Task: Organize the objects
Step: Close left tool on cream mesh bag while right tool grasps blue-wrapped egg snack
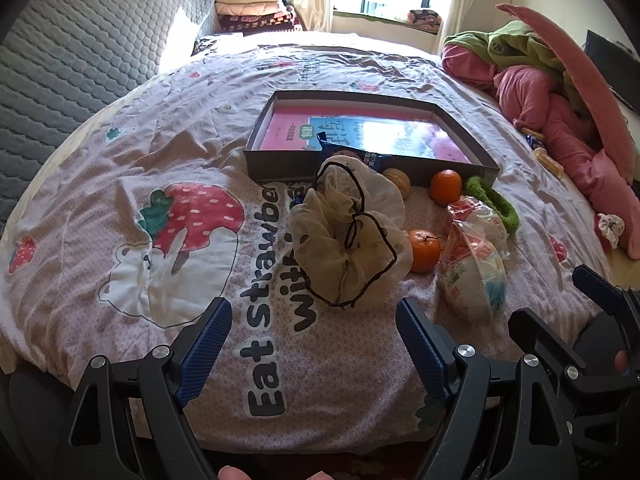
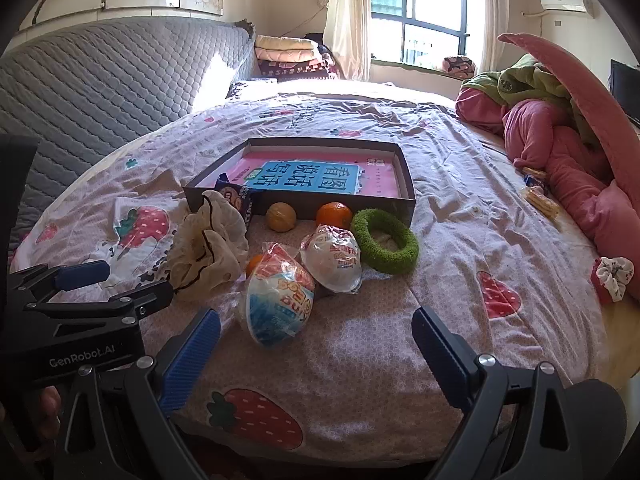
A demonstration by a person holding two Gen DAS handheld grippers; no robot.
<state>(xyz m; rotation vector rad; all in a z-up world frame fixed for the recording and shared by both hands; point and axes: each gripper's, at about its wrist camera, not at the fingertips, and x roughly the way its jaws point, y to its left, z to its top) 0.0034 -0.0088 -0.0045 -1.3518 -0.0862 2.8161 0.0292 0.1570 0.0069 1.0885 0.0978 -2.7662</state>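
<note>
My left gripper (image 1: 314, 344) and right gripper (image 2: 316, 352) hover wide open, empty. The wrapped bowl (image 2: 278, 304) lies at twelve o'clock; I'd straddle it squarely, then carry it to the box (image 2: 406, 176).

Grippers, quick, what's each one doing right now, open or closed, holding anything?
Left gripper: open, empty, above the strawberry-print bedsheet.
Right gripper: open, empty.
</note>
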